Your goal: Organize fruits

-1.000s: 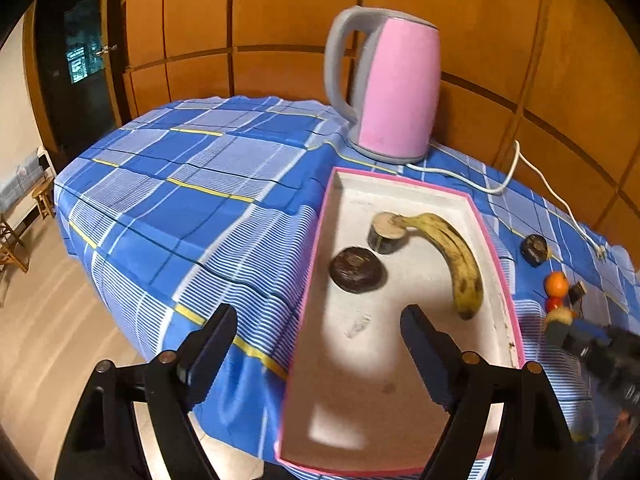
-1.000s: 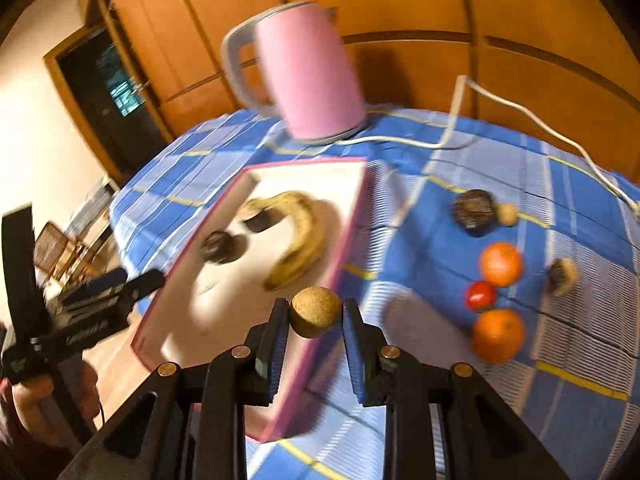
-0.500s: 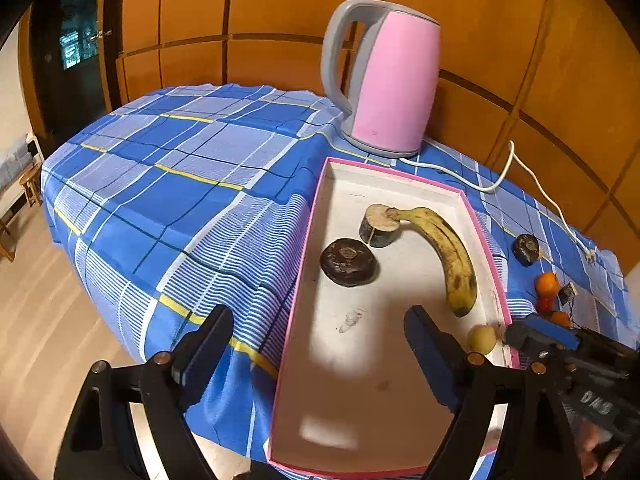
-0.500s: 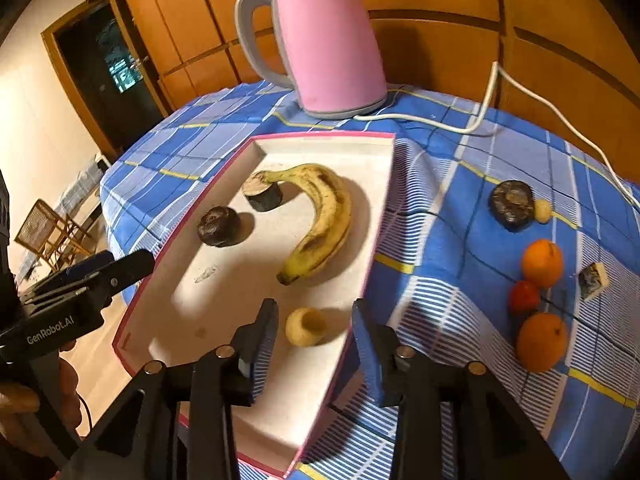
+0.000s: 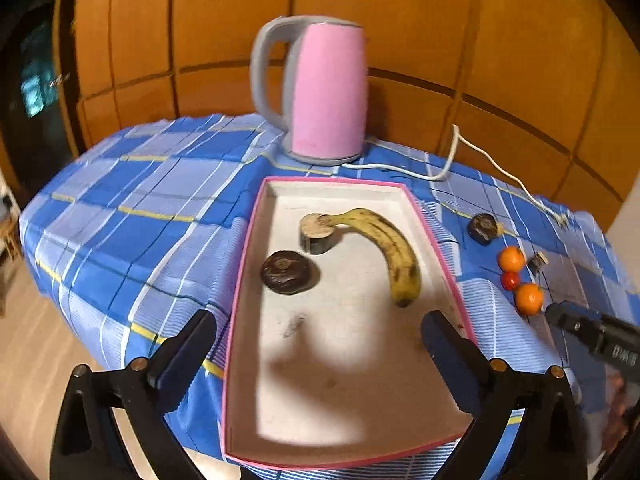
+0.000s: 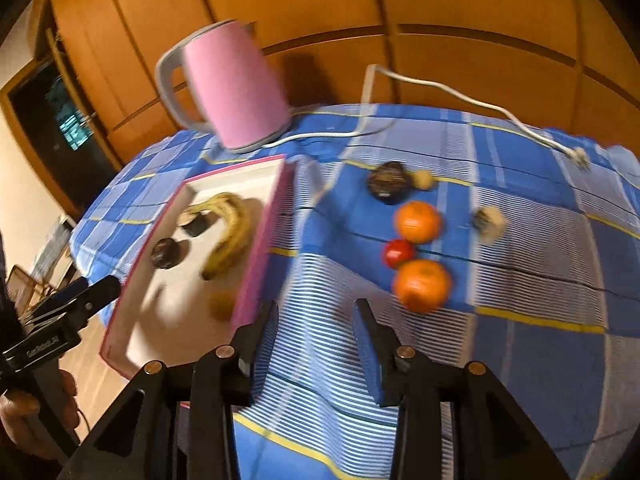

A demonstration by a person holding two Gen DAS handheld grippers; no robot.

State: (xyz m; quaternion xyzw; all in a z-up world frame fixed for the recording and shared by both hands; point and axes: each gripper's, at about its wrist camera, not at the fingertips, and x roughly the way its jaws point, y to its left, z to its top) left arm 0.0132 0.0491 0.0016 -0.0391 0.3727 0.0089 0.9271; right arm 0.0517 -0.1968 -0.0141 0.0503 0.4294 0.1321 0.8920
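banana (image 5: 394, 256) in tray (image 5: 248, 280); right tongs (image 6: 316, 320) empty.

The left claw (image 6: 60, 308) body apparently reads "GenRobot.AI".

Left claw (image 5: 316, 346) opening wide, empty; right claw (image 6: 316, 334) parted, empty.
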